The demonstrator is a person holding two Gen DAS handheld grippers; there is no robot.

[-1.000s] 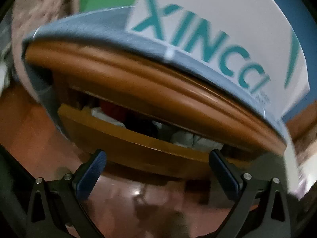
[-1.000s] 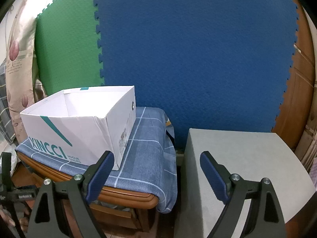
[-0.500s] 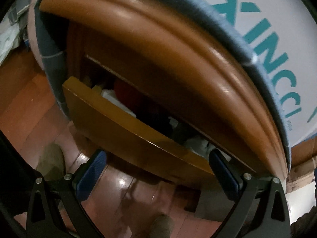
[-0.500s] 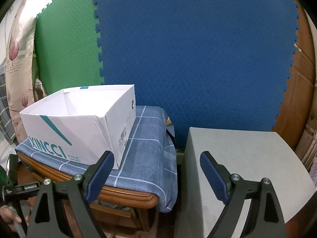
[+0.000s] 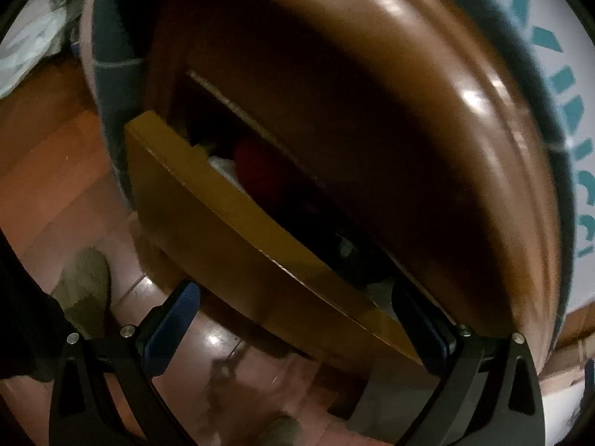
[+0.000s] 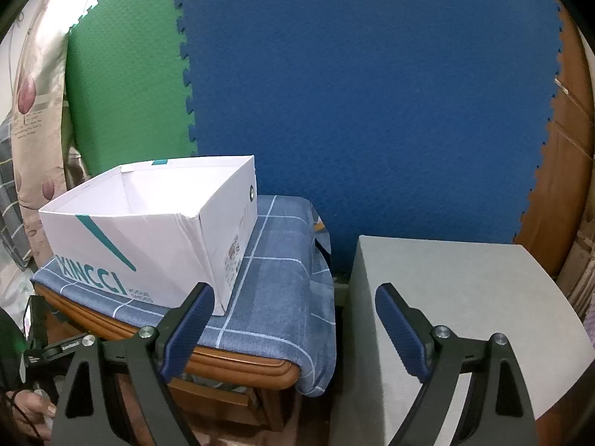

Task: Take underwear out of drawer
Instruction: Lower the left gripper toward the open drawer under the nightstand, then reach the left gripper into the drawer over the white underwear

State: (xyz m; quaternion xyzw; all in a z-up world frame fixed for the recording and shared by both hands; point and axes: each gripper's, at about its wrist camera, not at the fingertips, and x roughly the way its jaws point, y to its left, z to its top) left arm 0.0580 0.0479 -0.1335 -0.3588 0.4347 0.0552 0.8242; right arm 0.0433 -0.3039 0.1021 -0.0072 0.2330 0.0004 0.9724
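Dropping lower and tilting further under the table point(image 5: 372, 85) edge, the left claw point(image 5: 297, 316) is now looking up past the curved wooden rim, so the white box point(image 6: 148, 245) that filled much of its view a second ago is sliding off to the right margin, while the right wrist view is staying as it was. Under that rim the drawer point(image 5: 230, 223) is standing partly pulled out, its yellowish front board running diagonally across the left wrist view, and the gap above it is showing a jumble of cloth: a red piece point(image 5: 256, 163), a pale piece point(image 5: 223, 165) beside it, and darker fabric deeper in shadow; which of these is the underwear I cannot tell, though it is lying somewhere in that gap. The left claw is hanging wide apart and empty, just in front of the drawer front and not yet inside. The right claw point(image 6: 293, 323) is also spread apart and holding nothing, hovering near the front edge of the blue checked cloth point(image 6: 279, 278), beside the grey block point(image 6: 465, 297). To do this step well, I judge the left claw should be rising over the front board and entering the narrow gap level, keeping clear of the rim overhead, then closing on one raised fold of cloth.
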